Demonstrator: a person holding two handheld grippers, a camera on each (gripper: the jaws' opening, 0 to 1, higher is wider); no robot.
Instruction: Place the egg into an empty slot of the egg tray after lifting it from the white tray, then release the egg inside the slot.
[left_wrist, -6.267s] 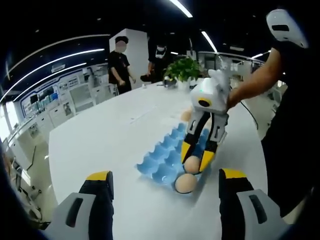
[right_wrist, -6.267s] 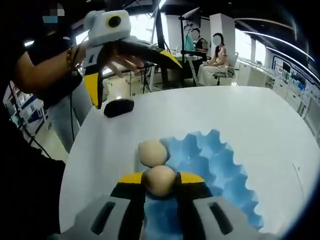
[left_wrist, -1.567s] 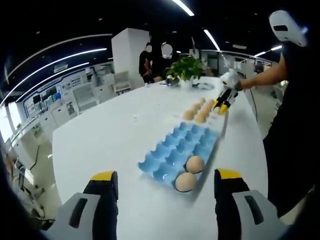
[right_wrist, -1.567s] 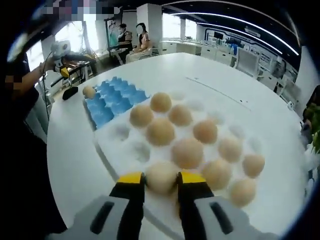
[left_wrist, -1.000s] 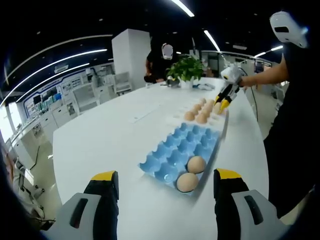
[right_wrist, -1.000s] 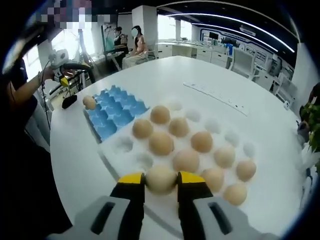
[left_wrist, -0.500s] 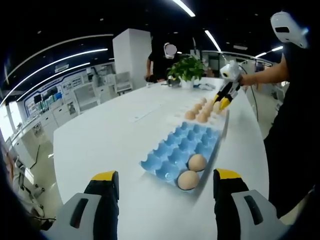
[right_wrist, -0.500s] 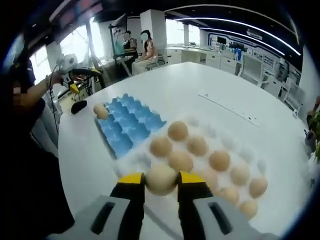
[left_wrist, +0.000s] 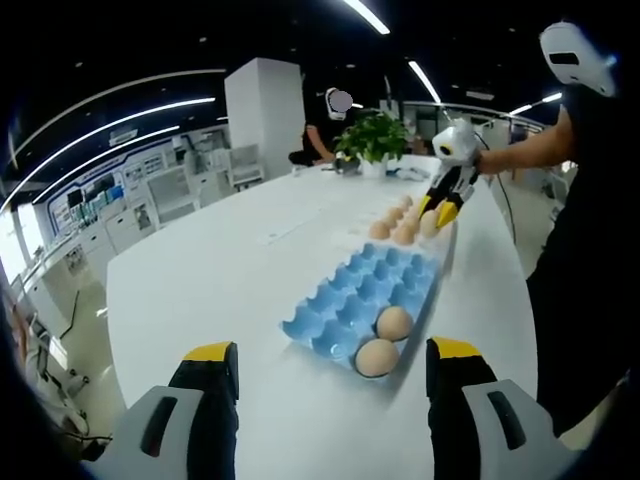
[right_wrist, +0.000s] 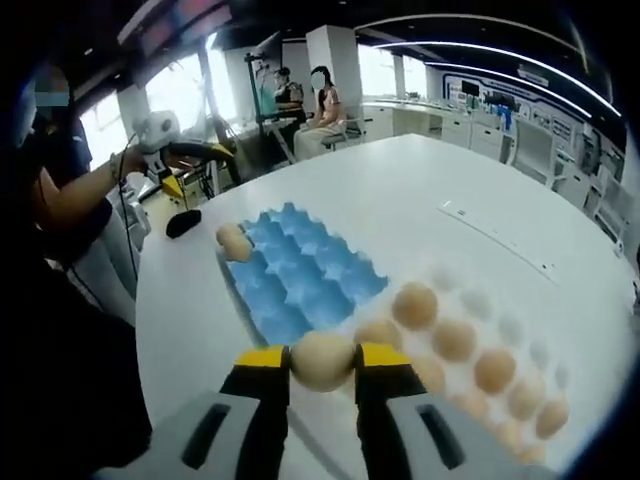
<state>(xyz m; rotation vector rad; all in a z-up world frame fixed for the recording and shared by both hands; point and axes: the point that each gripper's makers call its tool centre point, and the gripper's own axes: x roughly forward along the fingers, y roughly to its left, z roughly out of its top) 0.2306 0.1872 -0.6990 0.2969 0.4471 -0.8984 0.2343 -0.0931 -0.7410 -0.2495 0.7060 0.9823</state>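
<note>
Change: right gripper (right_wrist: 321, 365) has carried the egg (right_wrist: 322, 360) up off the white tray (right_wrist: 497, 312), toward the blue egg tray (right_wrist: 300, 280).
Fingers: right closed on egg; left gripper (left_wrist: 325, 375) open, idle.
Meaning: lift done; placing and release remain.

In the right gripper view, the white tray (right_wrist: 500, 330) runs off the lower right, its far eggs blurring. The gripped egg (right_wrist: 322, 361) hides part of another egg behind it. In the left gripper view, the white tray's eggs (left_wrist: 398, 228) are too small to count, and the right gripper (left_wrist: 436, 216) overlaps them.
</note>
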